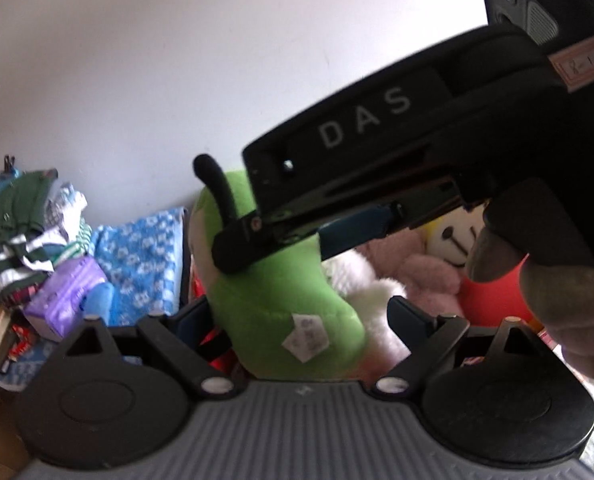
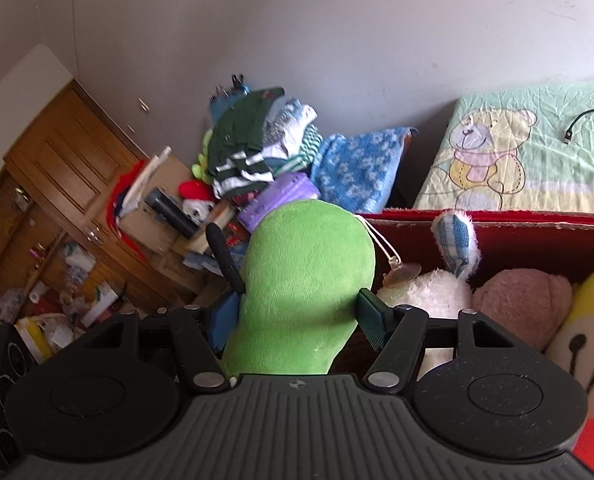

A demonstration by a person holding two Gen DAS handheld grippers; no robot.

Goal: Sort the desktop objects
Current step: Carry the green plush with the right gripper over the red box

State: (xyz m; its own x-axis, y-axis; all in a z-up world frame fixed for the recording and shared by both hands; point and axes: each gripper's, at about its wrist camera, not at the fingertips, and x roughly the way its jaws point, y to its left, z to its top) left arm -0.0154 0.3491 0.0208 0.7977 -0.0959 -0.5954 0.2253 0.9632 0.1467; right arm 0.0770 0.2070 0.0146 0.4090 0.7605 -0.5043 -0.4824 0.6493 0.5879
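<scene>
The right gripper (image 2: 297,316) pinched the green plush toy (image 2: 305,280) between its pads, the toy's long axis running straight ahead of the fingers, above the red box (image 2: 537,236) of soft toys (just below-right). The left gripper (image 1: 297,320) was spread, empty, farther back.

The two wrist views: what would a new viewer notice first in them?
First, the bright green plush toy, clamped between the right gripper fingers, beside a red box of other soft toys. In the left view, that black gripper marked DAS crosses the frame above the open left gripper.
</scene>
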